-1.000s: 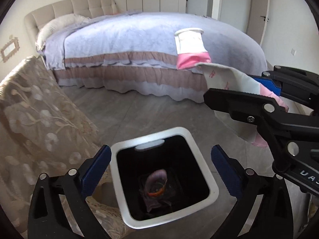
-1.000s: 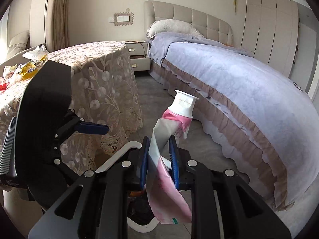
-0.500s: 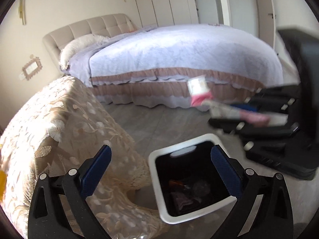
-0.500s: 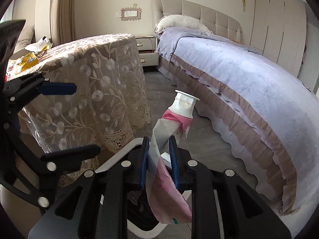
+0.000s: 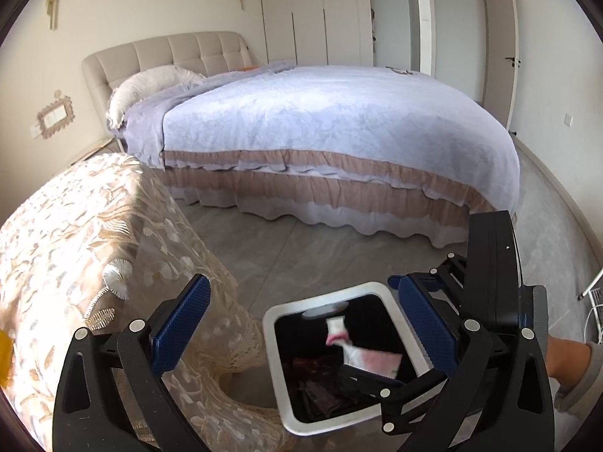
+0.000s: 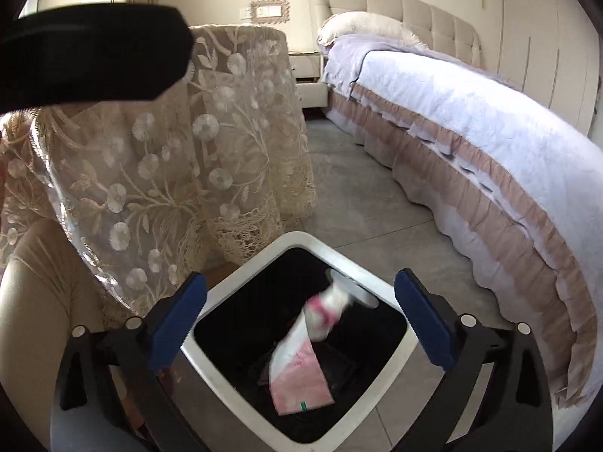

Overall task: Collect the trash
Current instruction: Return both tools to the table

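A pink and white squeeze tube [image 6: 305,354] is inside the white-rimmed black bin [image 6: 361,275], blurred as if falling; it also shows in the left wrist view [image 5: 358,350]. My right gripper [image 6: 301,324] is open and empty just above the bin. My left gripper [image 5: 305,324] is open and empty, above the bin's rim [image 5: 271,342]. Dark trash lies at the bin's bottom.
A round table with a lace cloth [image 6: 181,158] stands beside the bin, also in the left wrist view [image 5: 94,248]. A bed with a lilac cover [image 5: 320,132] lies across the grey tiled floor [image 6: 358,203]. A person's foot [image 5: 573,361] is at the right.
My right gripper has opened and let go of the tube, which has dropped into the bin. My left gripper has risen and pulled back from the bin.
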Demonstrator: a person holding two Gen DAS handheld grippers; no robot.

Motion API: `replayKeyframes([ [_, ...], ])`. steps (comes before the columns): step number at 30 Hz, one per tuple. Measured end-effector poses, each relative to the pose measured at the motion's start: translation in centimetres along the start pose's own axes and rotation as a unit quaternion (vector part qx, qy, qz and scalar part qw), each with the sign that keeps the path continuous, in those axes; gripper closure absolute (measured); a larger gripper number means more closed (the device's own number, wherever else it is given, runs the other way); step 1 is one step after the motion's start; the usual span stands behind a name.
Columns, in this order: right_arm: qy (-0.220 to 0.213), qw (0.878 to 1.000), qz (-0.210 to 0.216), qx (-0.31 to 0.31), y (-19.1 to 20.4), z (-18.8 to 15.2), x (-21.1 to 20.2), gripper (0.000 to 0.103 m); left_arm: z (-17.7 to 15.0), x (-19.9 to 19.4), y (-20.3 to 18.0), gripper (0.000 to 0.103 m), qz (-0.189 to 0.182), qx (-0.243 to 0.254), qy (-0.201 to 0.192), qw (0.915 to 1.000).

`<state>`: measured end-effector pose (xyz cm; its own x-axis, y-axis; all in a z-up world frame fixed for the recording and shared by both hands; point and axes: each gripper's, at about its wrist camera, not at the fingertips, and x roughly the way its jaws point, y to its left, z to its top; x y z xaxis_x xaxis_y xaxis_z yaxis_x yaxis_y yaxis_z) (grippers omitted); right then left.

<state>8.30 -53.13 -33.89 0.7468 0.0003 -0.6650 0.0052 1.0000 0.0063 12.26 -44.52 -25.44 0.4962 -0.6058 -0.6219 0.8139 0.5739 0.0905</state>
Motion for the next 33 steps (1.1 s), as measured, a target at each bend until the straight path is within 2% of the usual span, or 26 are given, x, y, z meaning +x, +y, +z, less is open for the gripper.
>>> replayKeyframes([
  [4, -0.014, 0.999, -0.032, -0.003, -0.2, 0.9, -1.2, 0.004, 0.6, -1.5, -0.1, 0.005, -0.004, -0.006, -0.020, 0.9998],
  [7, -0.048, 0.996, -0.072, -0.014, 0.2, 2.4, -3.4, 0.004, 1.6, -2.9, -0.4, 0.005, -0.007, -0.004, -0.030, 0.9995],
  [10, -0.114, 0.987, -0.113, -0.029, 0.9, 4.4, -6.6, 0.004, 2.7, -5.3, -0.3, 0.005, 0.002, -0.003, -0.062, 0.9981],
  [14, -0.194, 0.971, -0.135, -0.043, 2.6, 7.1, -10.6, 0.004, 3.9, -9.4, 1.0, 0.005, 0.040, -0.018, -0.100, 0.9940],
  [18, -0.236, 0.965, -0.105, -0.051, 4.7, 9.3, -13.0, 0.004, 3.6, -13.5, 3.5, 0.005, 0.088, -0.044, -0.124, 0.9874],
  [22, -0.265, 0.960, -0.067, -0.059, 7.5, 11.0, -14.3, 0.004, 2.4, -17.4, 6.3, 0.005, 0.156, -0.063, -0.136, 0.9763],
  [27, -0.267, 0.961, -0.004, -0.073, 11.8, 13.3, -14.6, 0.004, -0.1, -21.7, 10.0, 0.005, 0.219, -0.098, -0.137, 0.9611],
  [31, -0.280, 0.955, 0.003, -0.102, 15.6, 14.0, -14.6, 0.004, -2.5, -25.0, 13.2, 0.005, 0.268, -0.128, -0.140, 0.9447],
  [33, -0.275, 0.955, 0.030, -0.110, 17.3, 14.8, -14.5, 0.004, -3.7, -26.2, 14.9, 0.005, 0.278, -0.153, -0.137, 0.9384],
])
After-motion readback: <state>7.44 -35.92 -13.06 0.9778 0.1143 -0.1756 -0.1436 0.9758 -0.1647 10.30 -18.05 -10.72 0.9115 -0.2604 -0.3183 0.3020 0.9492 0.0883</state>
